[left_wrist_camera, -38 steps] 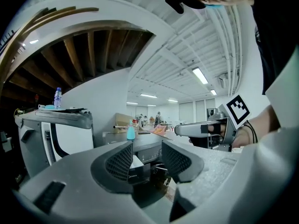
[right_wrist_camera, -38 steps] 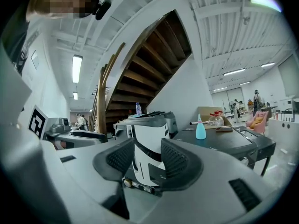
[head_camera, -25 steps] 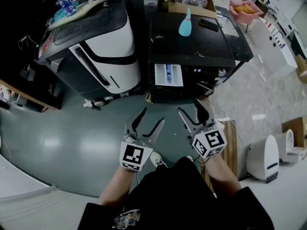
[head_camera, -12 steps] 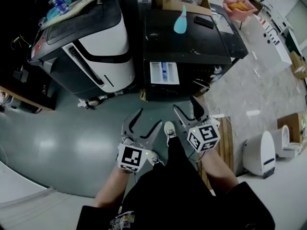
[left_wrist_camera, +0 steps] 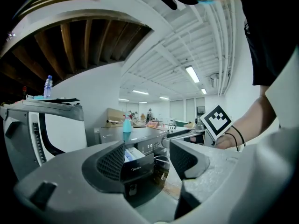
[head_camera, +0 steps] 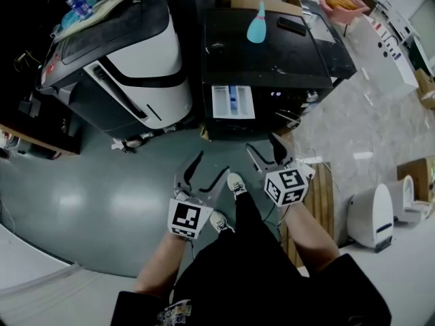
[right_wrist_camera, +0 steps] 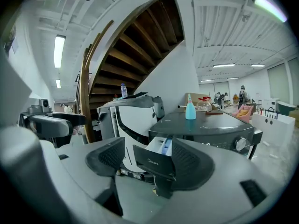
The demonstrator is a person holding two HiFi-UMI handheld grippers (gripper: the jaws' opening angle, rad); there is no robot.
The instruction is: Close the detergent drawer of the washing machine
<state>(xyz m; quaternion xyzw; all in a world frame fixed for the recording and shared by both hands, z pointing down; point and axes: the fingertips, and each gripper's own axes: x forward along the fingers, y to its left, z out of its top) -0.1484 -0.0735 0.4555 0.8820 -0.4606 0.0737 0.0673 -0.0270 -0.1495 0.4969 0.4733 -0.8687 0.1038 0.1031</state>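
Note:
The black washing machine (head_camera: 272, 60) stands ahead with its detergent drawer (head_camera: 233, 102) pulled out, white inside with a blue compartment. My left gripper (head_camera: 208, 170) is open, well short of the machine, nothing between its jaws, which have just been opening. My right gripper (head_camera: 264, 149) is open too, closer to the machine's front; its jaws have also just been opening. In the left gripper view, my left gripper (left_wrist_camera: 147, 160) frames the drawer (left_wrist_camera: 134, 166) far ahead. In the right gripper view, my right gripper (right_wrist_camera: 145, 160) has the drawer's dark front (right_wrist_camera: 152, 162) showing in the gap, apart from both pads.
A white and black machine (head_camera: 136, 66) stands left of the washer. A teal spray bottle (head_camera: 256, 27) and a dark remote (head_camera: 292, 26) lie on the washer's top. A wooden pallet (head_camera: 319, 195) and a white appliance (head_camera: 372, 216) are at the right. The person's shoe (head_camera: 236, 182) is between the grippers.
Both grippers have sunk, the right more than the left, and their jaws stand slightly wider. The person's foot has stepped forward between the grippers.

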